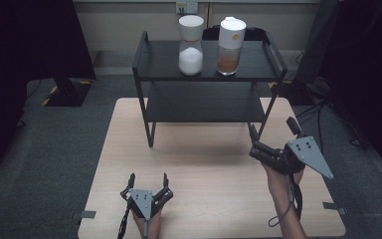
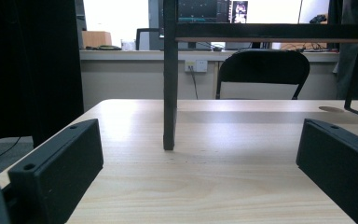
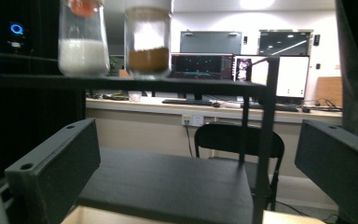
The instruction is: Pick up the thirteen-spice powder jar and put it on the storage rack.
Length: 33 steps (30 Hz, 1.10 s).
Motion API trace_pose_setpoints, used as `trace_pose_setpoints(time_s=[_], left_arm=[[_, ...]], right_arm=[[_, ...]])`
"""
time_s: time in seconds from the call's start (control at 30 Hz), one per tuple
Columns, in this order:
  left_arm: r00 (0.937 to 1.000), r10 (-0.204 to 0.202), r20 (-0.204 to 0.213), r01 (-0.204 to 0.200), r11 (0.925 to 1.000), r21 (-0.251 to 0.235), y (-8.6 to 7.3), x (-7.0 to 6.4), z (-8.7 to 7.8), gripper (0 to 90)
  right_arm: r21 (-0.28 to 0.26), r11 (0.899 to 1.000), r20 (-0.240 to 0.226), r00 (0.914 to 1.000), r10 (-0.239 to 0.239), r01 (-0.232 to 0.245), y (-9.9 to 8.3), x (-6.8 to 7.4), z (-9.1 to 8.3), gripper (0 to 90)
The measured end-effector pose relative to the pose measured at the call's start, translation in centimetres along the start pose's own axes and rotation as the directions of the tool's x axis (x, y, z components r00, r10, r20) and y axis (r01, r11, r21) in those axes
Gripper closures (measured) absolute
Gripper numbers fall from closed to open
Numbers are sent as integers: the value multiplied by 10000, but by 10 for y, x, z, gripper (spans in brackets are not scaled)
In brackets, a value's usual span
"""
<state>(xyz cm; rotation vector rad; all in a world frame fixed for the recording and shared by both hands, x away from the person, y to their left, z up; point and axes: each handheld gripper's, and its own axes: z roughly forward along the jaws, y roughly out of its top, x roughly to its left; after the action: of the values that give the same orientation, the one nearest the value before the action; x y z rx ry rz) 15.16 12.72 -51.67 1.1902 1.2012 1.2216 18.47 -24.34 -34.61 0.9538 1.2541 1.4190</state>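
Two jars stood side by side on the top tier of a black two-tier shelf (image 1: 149,62) at the far end of the counter (image 1: 209,169), each clear-walled with a white lid. The white jar (image 1: 191,46) was about a third full of white grains; the brown jar (image 1: 231,46), just to its right, held a low layer of brown powder. The right gripper (image 1: 272,129), raised near the shelf's right front leg, had its jaws spread wide and held nothing, well short of the jars. The left gripper (image 1: 148,179) lay low at the counter's near edge, also wide open and empty.
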Motion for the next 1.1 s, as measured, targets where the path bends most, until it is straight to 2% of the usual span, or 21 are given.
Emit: trace_pose_setpoints(time_s=[0.2,0.23,0.3,0.47,0.63,0.8,0.97,1.1], left_arm=[[10000,-3,61,3,10000,4,0,1,-2,0],[10000,-3,61,3,10000,4,0,1,-2,0],[10000,-4,60,4,10000,1,0,1,-2,0],[10000,-10,60,9,10000,2,0,1,-2,0],[9998,-31,202,31,10000,3,0,3,-2,0],[9999,-14,127,14,10000,2,0,2,-3,1],[9999,-9,125,9,10000,2,0,2,-3,0],[9999,-8,122,8,10000,0,0,2,-3,1]], right_arm=[[102,9997,289,9994,-214,211,-37,7,-21,0],[102,9997,289,9994,-214,211,-37,7,-21,0],[367,9993,346,9994,32,-45,-55,8,-28,0],[634,9971,592,9975,386,-423,-80,8,-40,0],[926,9957,855,9962,-172,92,-100,9,-50,0],[1181,9920,1116,9933,314,-447,-118,7,-60,0],[1555,9876,1077,9942,51,-219,-132,10,-64,0],[1527,9875,1157,9930,223,-400,-141,11,-68,0]])
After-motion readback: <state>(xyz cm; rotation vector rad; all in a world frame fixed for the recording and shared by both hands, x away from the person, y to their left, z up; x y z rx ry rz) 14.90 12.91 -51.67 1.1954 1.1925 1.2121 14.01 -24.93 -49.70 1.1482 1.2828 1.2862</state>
